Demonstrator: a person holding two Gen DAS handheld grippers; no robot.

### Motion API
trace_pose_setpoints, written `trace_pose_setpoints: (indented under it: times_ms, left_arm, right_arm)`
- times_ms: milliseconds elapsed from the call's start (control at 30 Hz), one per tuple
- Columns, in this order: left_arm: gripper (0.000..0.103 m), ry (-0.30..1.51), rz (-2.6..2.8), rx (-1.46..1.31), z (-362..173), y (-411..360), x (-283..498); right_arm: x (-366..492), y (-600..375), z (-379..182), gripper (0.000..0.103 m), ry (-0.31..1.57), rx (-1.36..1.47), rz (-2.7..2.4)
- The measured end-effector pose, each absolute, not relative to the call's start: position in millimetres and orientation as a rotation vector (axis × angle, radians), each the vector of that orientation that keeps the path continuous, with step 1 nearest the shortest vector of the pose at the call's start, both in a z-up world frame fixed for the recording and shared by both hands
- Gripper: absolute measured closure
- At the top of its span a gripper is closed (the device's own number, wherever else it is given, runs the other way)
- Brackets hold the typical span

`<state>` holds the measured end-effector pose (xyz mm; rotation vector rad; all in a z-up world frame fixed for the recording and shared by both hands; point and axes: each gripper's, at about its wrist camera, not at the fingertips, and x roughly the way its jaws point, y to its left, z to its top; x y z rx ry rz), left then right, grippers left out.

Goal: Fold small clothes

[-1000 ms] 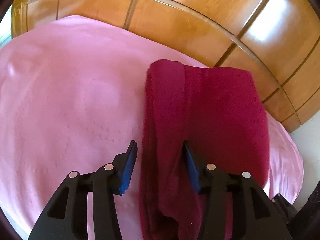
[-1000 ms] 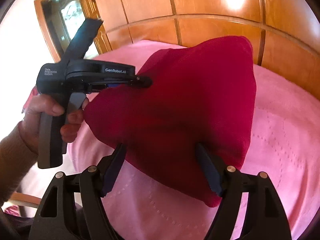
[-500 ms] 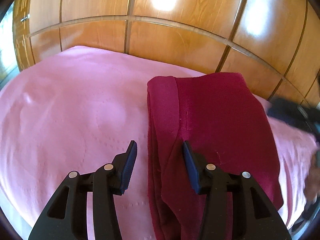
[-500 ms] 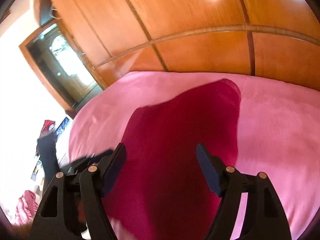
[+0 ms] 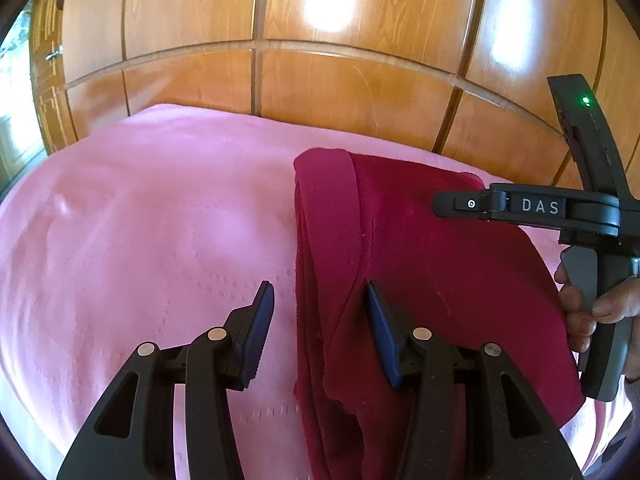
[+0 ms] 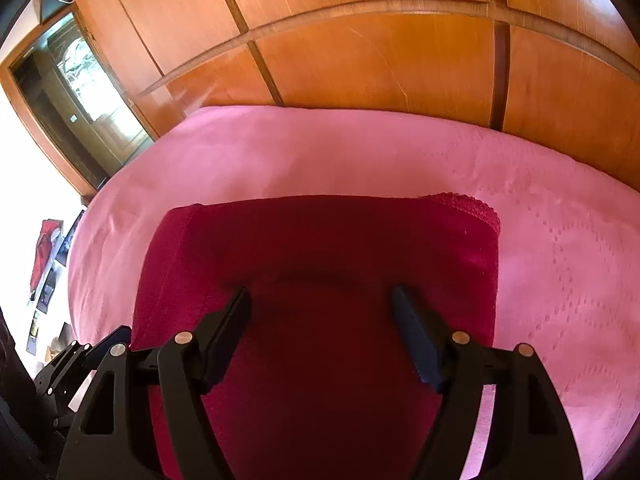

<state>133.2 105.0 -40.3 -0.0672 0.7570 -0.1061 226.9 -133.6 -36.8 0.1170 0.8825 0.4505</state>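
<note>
A dark red garment (image 5: 420, 272) lies folded on the pink bedspread (image 5: 140, 240). My left gripper (image 5: 320, 304) is open and empty, low over the garment's left folded edge. My right gripper (image 6: 320, 304) is open and empty, just above the middle of the red garment (image 6: 320, 248), which lies flat with a lace-trimmed corner at the far right. In the left wrist view the right gripper's body (image 5: 532, 208) hovers over the garment's right side, held by a hand (image 5: 592, 312).
A glossy wooden panelled wall (image 5: 320, 80) stands right behind the bed. The pink bedspread (image 6: 560, 260) extends to the right of the garment. A doorway with a glass door (image 6: 80, 92) is at the far left.
The right gripper has let go of the raised garment, which now lies flat, and has swung over it. The left gripper has drawn back slightly, staying open.
</note>
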Motion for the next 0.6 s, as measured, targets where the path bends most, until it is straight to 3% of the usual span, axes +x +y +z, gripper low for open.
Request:
trace_pose_setpoints:
  times_ms: [133, 333, 400, 600]
  left_arm:
    - [0.057, 0.733, -0.082, -0.066, -34.7, 106.2, 123.3]
    - [0.056, 0.727, -0.069, -0.057, -30.4, 107.7, 117.2]
    - [0.047, 0.725, -0.062, -0.058, -30.1, 108.4, 116.1]
    - [0.046, 0.731, -0.062, -0.064, -33.0, 110.6, 115.5]
  right_arm:
    - [214.9, -139.8, -24.5, 0.019, 0.825, 0.148, 0.466]
    - [190.5, -152.3, -10.8, 0.018, 0.784, 0.182, 0.475]
    - [181.6, -156.0, -9.2, 0.018, 0.778, 0.189, 0.482]
    - [154.8, -159.3, -13.5, 0.018, 0.782, 0.212, 0.505]
